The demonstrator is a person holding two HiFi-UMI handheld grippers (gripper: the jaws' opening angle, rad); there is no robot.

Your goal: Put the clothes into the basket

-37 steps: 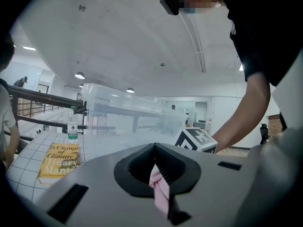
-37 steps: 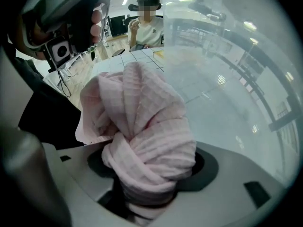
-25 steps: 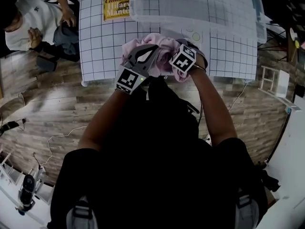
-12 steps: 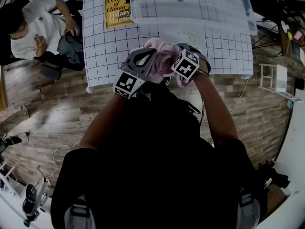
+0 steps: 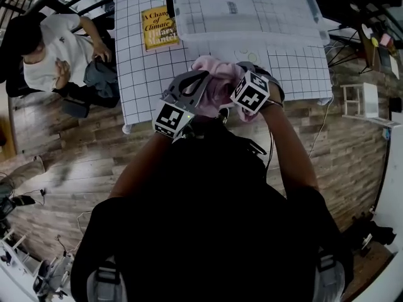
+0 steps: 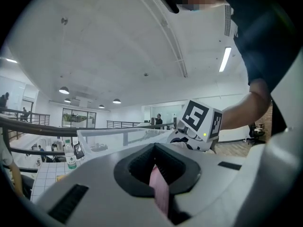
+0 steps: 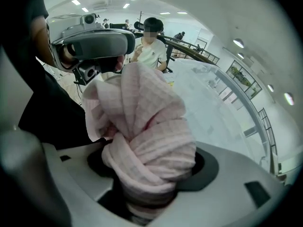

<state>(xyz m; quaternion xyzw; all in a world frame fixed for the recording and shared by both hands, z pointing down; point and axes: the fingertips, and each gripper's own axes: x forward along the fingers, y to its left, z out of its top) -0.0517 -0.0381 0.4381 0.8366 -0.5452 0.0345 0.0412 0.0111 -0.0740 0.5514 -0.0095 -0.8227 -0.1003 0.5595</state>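
Over the near edge of the desk (image 5: 146, 74), both units are up at chest level with the pink garment (image 5: 217, 80) bunched between them. It's off the surface and not in the basket (image 5: 245, 17) yet.

Left hand-held gripper (image 6: 158, 183): jaws nearly together, pinching just a thin strip of the pink cloth. Right hand-held gripper (image 7: 149, 193): jaws fairly wide, clamped on the thick twisted wad, so most of the fabric's bulk is on that side. In the right gripper view, loose folds stick up above the jaws.

Key geometry: the basket is a clear bin at the far side of the desk, straight ahead of the garment and beyond it. Its long axis runs left-right across the person's front. The right unit lines up roughly with the bin's middle and the left unit with its left end, so the right arm looks to have the more direct line in. The garment is a short lump, no usable long axis.

My read of the step: carry phase, with the drop not yet made. The next move needs both units to go forward and over the near wall of the bin before letting go. Risk: the left pinch is thin and could slip, leaving a tail hanging over the rim.

A yellow book (image 5: 158, 28) lies left of the bin, out of the path. A seated person (image 5: 56, 49) is off to the left, well apart.
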